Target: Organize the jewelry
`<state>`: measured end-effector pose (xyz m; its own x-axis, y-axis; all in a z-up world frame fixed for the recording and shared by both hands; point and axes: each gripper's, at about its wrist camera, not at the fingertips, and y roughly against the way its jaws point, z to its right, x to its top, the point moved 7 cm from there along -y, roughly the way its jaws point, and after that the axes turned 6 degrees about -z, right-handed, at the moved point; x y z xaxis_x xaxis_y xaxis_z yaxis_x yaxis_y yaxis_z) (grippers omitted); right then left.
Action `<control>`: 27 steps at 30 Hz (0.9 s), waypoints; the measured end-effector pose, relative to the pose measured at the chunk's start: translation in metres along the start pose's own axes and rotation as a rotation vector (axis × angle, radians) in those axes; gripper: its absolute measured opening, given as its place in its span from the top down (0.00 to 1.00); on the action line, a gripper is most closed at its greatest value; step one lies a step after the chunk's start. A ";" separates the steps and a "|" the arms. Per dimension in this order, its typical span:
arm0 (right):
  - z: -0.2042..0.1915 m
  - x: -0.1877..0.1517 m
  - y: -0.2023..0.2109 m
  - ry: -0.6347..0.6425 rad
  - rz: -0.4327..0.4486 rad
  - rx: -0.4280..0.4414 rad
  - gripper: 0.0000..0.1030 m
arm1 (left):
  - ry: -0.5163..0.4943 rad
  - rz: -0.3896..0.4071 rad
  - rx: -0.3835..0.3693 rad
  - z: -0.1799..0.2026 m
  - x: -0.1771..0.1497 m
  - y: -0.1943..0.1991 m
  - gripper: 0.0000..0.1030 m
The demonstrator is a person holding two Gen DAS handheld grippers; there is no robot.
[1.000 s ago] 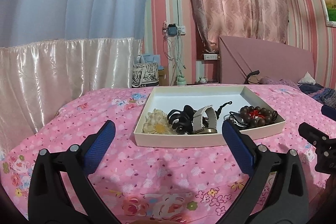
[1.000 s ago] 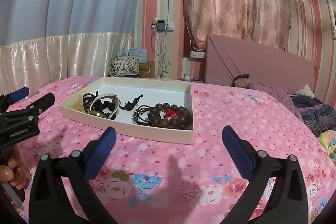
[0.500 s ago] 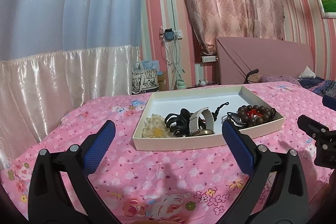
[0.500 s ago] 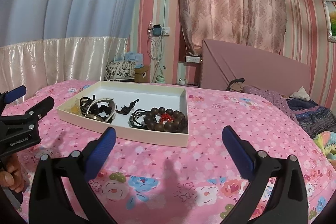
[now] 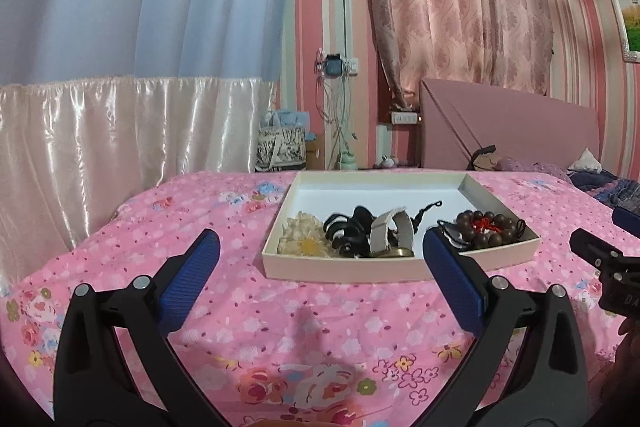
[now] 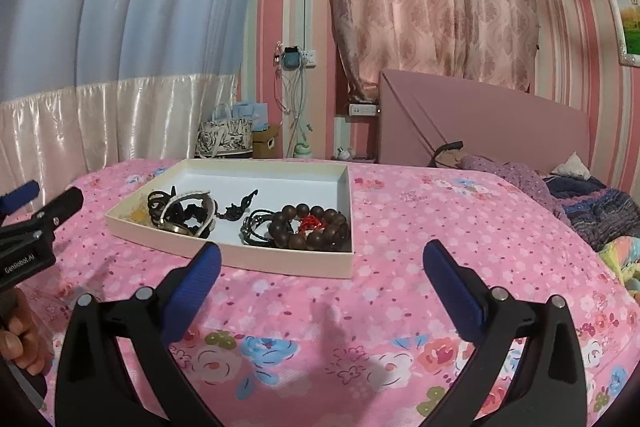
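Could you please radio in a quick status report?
Left gripper and right gripper open, empty. Jewelry in the tray, untouched. Nothing in the way.

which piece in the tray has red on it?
The brown bead bracelet, at the tray's right end. A red knot sits inside its ring of beads. The flower clip, black clips and pale strap show no red.

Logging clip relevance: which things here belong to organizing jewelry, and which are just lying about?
Job:
shallow cream cardboard tray
dark wooden bead bracelet with red tassel
cream fabric flower clip
grey watch strap
black cords

Lying about:
patterned tote bag
brown cardboard box
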<state>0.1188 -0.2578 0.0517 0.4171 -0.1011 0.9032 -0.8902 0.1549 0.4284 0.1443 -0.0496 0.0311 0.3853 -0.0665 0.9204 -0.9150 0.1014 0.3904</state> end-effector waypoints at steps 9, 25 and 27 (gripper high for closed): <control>0.002 -0.001 -0.002 -0.015 -0.007 0.016 0.02 | -0.042 -0.027 -0.005 0.008 -0.006 0.005 0.03; -0.005 -0.002 -0.003 0.012 -0.016 0.008 0.02 | -0.047 -0.035 -0.005 0.007 -0.008 0.008 0.03; -0.006 -0.002 -0.002 0.022 -0.014 0.005 0.02 | -0.052 -0.036 -0.001 0.008 -0.008 0.008 0.03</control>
<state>0.1211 -0.2526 0.0492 0.4332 -0.0818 0.8976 -0.8853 0.1485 0.4408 0.1330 -0.0563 0.0267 0.4109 -0.1217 0.9035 -0.9007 0.0990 0.4230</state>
